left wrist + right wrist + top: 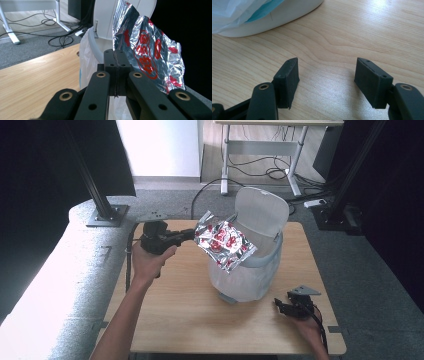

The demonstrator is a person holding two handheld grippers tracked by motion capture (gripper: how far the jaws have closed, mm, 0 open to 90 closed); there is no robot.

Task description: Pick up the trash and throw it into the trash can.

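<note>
A crinkled silver foil wrapper [224,244] with red print hangs over the open mouth of a white bin [250,270], whose lid [261,212] stands up. My left gripper [192,234] is shut on the wrapper's left edge and holds it in the air. In the left gripper view the wrapper [147,52] rises from the closed jaws, and the bin's plastic liner [86,60] shows behind them. My right gripper [281,307] rests low on the table by the bin's right front, open. In the right gripper view nothing lies between its fingertips [325,80], and the bin's base [287,12] is beyond.
The wooden table [185,310] has bare room in front of the bin and at its left. A dark stand with a base plate [107,215] sits beyond the table's far left corner. Another desk's legs and cables [265,165] lie on the grey floor behind.
</note>
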